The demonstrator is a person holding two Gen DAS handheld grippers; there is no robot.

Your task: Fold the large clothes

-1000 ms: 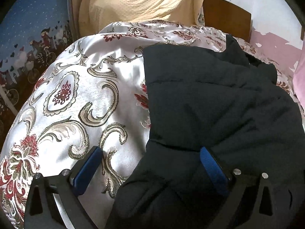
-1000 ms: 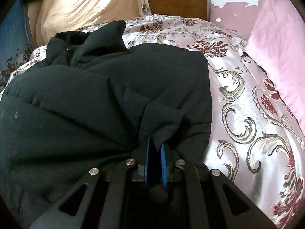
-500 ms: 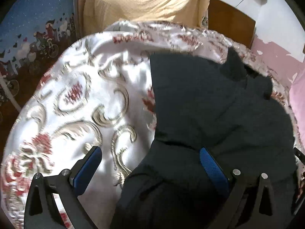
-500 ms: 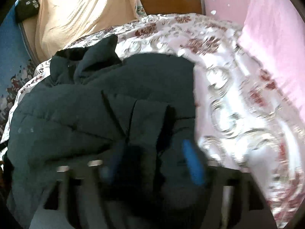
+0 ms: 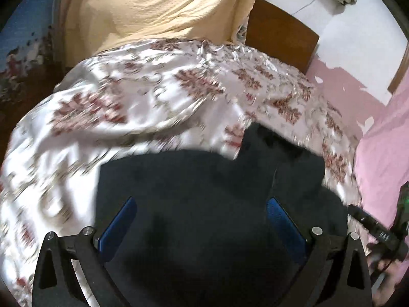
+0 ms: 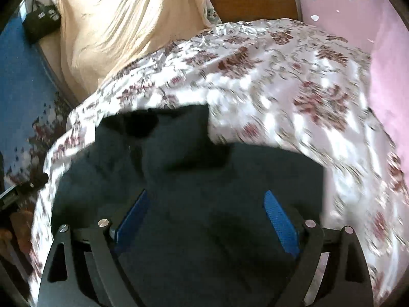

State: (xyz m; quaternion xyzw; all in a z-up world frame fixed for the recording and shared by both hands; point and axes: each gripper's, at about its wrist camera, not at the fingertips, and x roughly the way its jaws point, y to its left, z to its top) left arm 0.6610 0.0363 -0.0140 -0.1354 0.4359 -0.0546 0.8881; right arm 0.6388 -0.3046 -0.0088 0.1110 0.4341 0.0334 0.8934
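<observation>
A black padded jacket [image 5: 204, 194] lies bunched on a bed with a satin floral cover [image 5: 143, 107]. It also shows in the right wrist view [image 6: 204, 179]. My left gripper [image 5: 202, 220] is open, its blue pads spread wide above the jacket, holding nothing. My right gripper [image 6: 207, 212] is open too, its pads apart over the jacket's near part. The right gripper also shows at the right edge of the left wrist view [image 5: 378, 232]. Both views are blurred by motion.
A cream cloth [image 5: 158, 7] hangs at the head of the bed beside a wooden headboard [image 5: 278, 33]. A pink pillow [image 6: 391, 81] lies along the right side. A blue patterned sheet [image 6: 23, 97] and a black bag [image 6: 41, 23] are at left.
My right gripper has opened and let go of the jacket fold. Both grippers have lifted and tilted up, so more of the bed and the cream cloth shows.
</observation>
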